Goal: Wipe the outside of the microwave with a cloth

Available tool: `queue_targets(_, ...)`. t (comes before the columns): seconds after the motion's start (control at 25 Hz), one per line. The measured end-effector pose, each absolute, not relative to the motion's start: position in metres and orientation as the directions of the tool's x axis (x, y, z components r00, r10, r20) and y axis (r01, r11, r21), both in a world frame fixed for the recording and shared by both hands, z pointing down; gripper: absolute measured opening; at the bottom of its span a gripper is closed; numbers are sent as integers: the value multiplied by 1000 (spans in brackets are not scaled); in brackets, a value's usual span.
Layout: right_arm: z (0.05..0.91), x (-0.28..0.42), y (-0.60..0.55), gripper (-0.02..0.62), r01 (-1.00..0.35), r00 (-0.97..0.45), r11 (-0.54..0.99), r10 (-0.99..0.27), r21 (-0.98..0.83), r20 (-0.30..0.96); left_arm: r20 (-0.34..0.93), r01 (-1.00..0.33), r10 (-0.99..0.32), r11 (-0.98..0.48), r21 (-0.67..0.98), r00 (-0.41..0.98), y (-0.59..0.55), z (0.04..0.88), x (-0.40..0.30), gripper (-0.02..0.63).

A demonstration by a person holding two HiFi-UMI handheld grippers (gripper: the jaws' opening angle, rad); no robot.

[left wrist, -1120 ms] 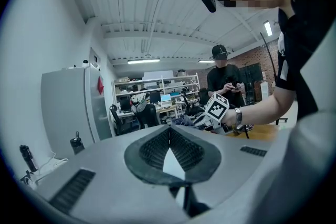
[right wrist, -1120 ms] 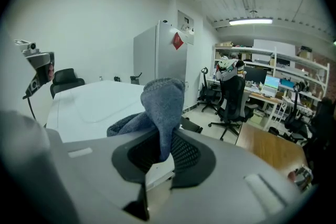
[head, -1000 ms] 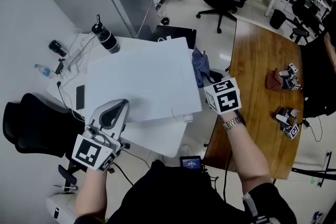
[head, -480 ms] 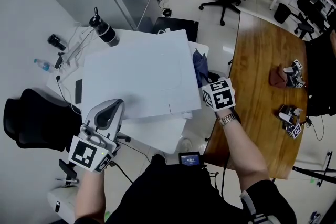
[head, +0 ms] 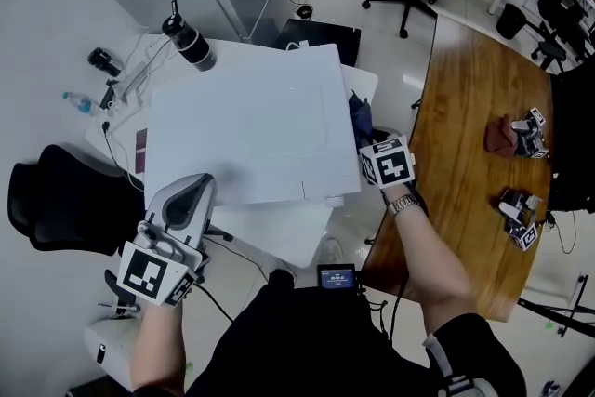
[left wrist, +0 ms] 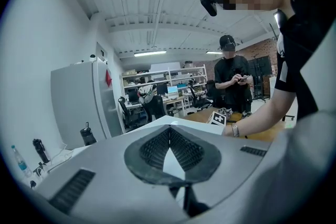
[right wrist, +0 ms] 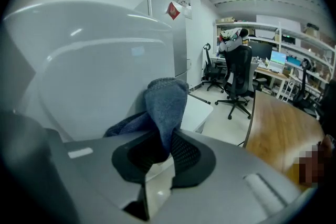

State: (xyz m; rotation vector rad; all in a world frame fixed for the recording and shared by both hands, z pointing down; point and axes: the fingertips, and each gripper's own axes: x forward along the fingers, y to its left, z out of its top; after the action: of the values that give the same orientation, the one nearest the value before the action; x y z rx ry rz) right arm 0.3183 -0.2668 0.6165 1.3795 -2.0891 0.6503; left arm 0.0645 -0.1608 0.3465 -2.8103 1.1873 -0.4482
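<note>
Fingers [right wrist: 187, 153] on the right gripper [right wrist: 160, 150] are pinched narrow on a blue cloth [right wrist: 167, 105]. It bunches up above them, right beside the white side wall of the microwave [right wrist: 94, 76]. I honestly can't tell from there how much of the fabric is actually pressed on the panel. The head view doesn't help much: only a dark sliver of cloth shows between the microwave's right side and the gripper's marker cube [head: 388, 165], and the cube covers the fingers completely.

The left gripper [head: 189, 192] is over at the front left corner of the microwave's top. Its fingers [left wrist: 149, 150] are shut tight on each other with nothing between them. Touching the top or just above it? Can't say, its own body blocks the contact spot.

The microwave sits on a white desk [head: 279, 242], which it mostly hides. A black bottle [head: 189, 46] stands behind it. Off to the right, a wooden desk [head: 469, 107] carries spare grippers [head: 516, 214] and a reddish rag [head: 499, 137], all too small to make out. A person [left wrist: 233, 73] stands in the background of the left gripper view.
</note>
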Motion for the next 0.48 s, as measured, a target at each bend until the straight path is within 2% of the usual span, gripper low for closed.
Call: queue_targets(0.48,644,320,-264,49,-933,-284,353,-593,-74,754,233,-708,-721,-690,-153,653,-159,347,52,5)
